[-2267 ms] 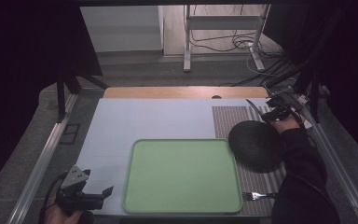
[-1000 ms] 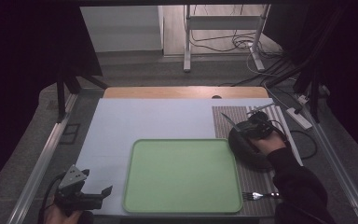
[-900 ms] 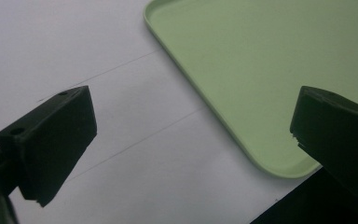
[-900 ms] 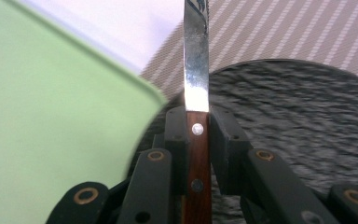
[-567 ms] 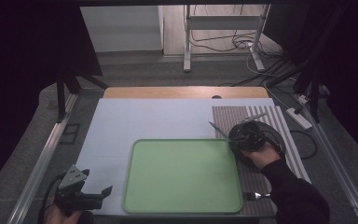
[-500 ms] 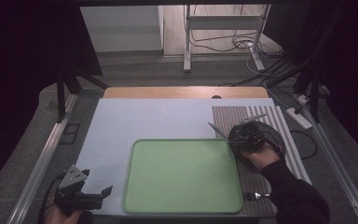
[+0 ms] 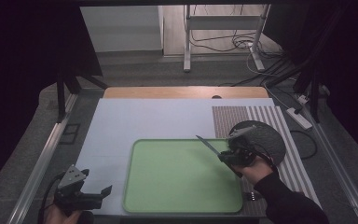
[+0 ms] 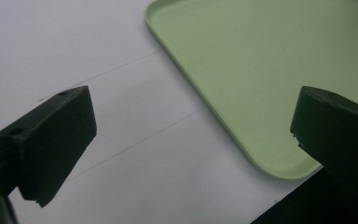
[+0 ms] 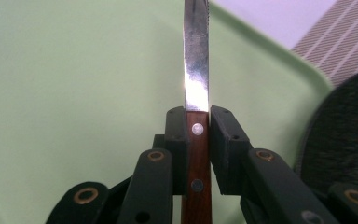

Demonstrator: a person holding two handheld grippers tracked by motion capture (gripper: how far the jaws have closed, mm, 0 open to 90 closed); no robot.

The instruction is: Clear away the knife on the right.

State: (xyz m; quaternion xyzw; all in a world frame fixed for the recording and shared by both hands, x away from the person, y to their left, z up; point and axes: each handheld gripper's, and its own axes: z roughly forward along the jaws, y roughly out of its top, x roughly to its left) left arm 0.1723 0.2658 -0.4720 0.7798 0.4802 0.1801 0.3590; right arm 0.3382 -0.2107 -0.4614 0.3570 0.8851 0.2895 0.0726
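A green tray [image 7: 168, 186] lies on a white sheet [image 7: 135, 121] that covers most of the table. To its right, a striped placemat [image 7: 261, 116] carries a dark round mat [image 7: 265, 137]. The right gripper [image 7: 228, 156] hangs over the tray's right edge, clamped on a knife [image 7: 208, 145] whose blade points up and left. A fork [image 7: 251, 196] tip shows near the sleeve [image 7: 284, 205]. The left gripper [image 7: 103, 192] sits at the bottom left corner, jaws apart.

1. The high view looks forward and down from the person's side — the green tray [image 7: 182, 177] lies low at 6 o'clock.
2. The left gripper view sits close above the white sheet [image 8: 74, 51], facing the tray's corner at 2 o'clock.
3. The right gripper view looks closely along its jaws over the same tray — a surface all three share.
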